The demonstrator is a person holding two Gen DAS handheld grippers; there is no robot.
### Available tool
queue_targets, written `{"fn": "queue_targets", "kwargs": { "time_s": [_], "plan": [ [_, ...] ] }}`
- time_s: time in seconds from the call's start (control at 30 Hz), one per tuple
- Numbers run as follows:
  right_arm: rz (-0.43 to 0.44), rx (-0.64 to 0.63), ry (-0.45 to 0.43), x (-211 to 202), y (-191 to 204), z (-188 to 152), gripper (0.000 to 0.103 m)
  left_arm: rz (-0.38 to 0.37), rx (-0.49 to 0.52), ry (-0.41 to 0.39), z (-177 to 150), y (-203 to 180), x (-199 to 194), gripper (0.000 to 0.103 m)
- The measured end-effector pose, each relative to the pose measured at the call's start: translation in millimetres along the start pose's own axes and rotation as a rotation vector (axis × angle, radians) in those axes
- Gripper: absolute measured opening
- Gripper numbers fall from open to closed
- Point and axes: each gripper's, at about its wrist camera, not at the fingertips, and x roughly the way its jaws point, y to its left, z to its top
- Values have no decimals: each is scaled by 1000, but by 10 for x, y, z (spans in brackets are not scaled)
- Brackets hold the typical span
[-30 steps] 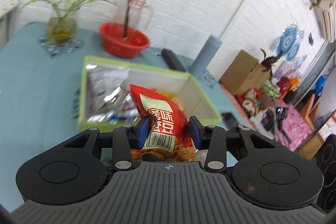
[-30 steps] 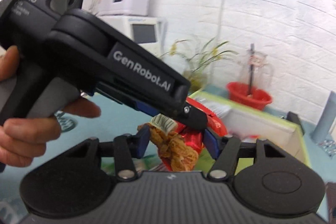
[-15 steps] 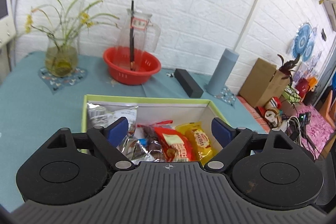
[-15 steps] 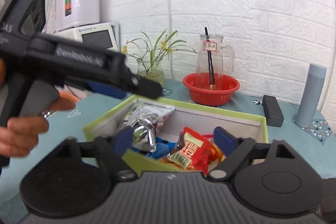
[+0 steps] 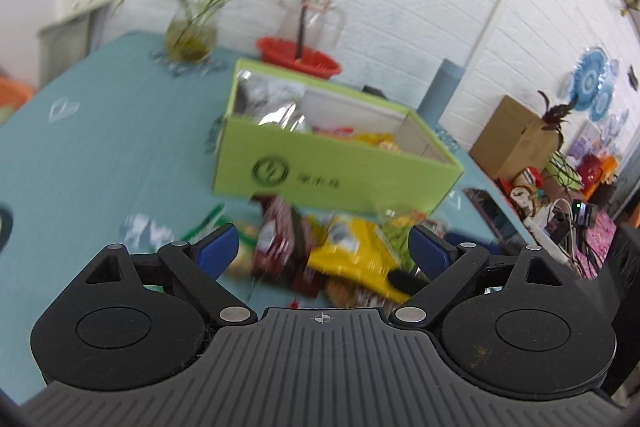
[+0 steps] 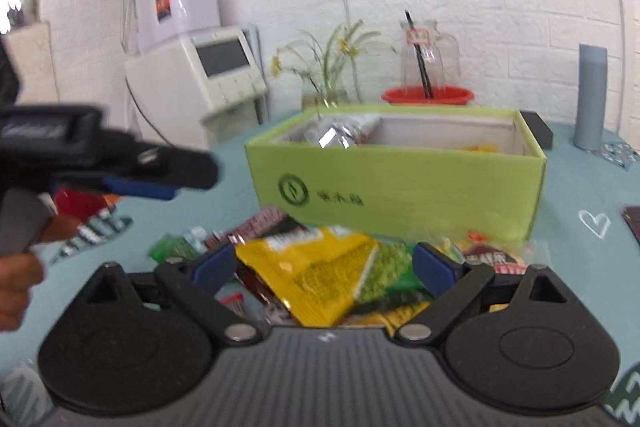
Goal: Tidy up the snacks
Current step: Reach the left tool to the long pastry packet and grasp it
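A lime-green box (image 5: 332,167) (image 6: 400,183) stands on the teal table with a silver packet (image 5: 280,107) and other snacks inside. A loose pile of snack packets lies in front of it, with a yellow packet (image 5: 352,251) (image 6: 316,271) on top and a dark red packet (image 5: 280,239) beside it. My left gripper (image 5: 324,253) is open and empty, just above the pile. My right gripper (image 6: 324,265) is open and empty, over the yellow packet. The left gripper also shows at the left of the right wrist view (image 6: 132,173), held by a hand.
Behind the box stand a red bowl (image 5: 298,57) with a glass jug, a flower vase (image 5: 190,35) and a grey cylinder (image 6: 592,95). A white machine (image 6: 200,67) stands at the left. A phone (image 6: 634,219) lies at the right table edge. More packets (image 6: 92,227) lie at the left.
Both grippers have let go of the red packet into the box, opened, and pulled back and down from over the box to the pile in front of it.
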Motion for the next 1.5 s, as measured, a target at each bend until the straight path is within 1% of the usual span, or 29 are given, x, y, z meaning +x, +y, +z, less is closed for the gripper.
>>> {"fn": "queue_targets", "kwargs": {
  "time_s": [0.07, 0.13, 0.2, 0.27, 0.3, 0.33, 0.37, 0.43, 0.5, 0.57, 0.6, 0.63, 0.67, 0.73, 0.77, 0.8, 0.9, 0.97, 1.03, 1.1, 1.17, 1.3, 1.33, 1.43, 1.5],
  "plan": [
    [-14, -6, 2, 12, -15, -10, 93, 18, -27, 14, -73, 60, -22, 81],
    [-2, 0, 24, 66, 1, -33, 93, 39, -61, -5, -111, 116, -54, 81],
    [5, -11, 35, 101, 39, -57, 93, 41, -90, -9, -140, 146, -47, 81],
    [-2, -24, 27, 91, 70, -66, 93, 25, -93, 21, -166, 145, -9, 81],
    [8, -19, 15, 73, 75, -63, 93, 22, -90, 32, -184, 138, 7, 81],
    [35, -9, 9, 57, 80, -56, 93, 25, -87, 40, -198, 129, 22, 81],
    [56, -2, 13, 56, 89, -57, 93, 41, -86, 43, -215, 128, 34, 81],
    [31, -44, 34, 89, 134, -67, 93, 62, -90, 57, -222, 156, 55, 80],
    [-42, -85, 42, 96, 134, -72, 93, 73, -112, 53, -228, 213, 35, 80],
    [-92, -95, 40, 42, 114, -53, 93, 84, -124, 46, -222, 274, -4, 80],
    [-97, -94, 37, -24, 131, -49, 93, 91, -127, 46, -216, 299, -23, 80],
    [-79, -80, 28, -123, 160, -68, 93, 96, -127, 44, -214, 319, -41, 80],
    [-27, -54, 31, -229, 190, -117, 94, 101, -129, 37, -209, 347, -58, 81],
    [99, 3, 87, -325, 256, -255, 93, 109, -139, 33, -206, 390, -53, 81],
    [146, 18, 124, -320, 307, -331, 93, 101, -143, 38, -201, 414, -29, 81],
    [158, 17, 154, -286, 355, -392, 93, 93, -146, 47, -205, 427, -10, 81],
    [76, -35, 211, -121, 481, -447, 94, 67, -159, 62, -235, 454, -17, 81],
    [97, -35, 244, 10, 516, -415, 94, 53, -157, 56, -250, 467, -68, 81],
    [121, -54, 302, 165, 597, -408, 95, 53, -162, 41, -257, 501, -138, 81],
    [109, -105, 306, 209, 759, -414, 95, 55, -170, 33, -264, 555, -201, 81],
    [158, -111, 307, 169, 869, -443, 94, 52, -168, 30, -279, 608, -248, 82],
    [199, -94, 295, 56, 1057, -511, 94, 44, -156, 50, -316, 639, -224, 83],
    [189, -83, 288, 46, 1063, -521, 94, 32, -155, 62, -325, 628, -199, 82],
    [98, -36, 274, 65, 982, -514, 94, 0, -131, 81, -343, 535, -153, 82],
    [65, -8, 265, 105, 925, -491, 94, -18, -115, 95, -338, 449, -103, 82]
  ]
}}
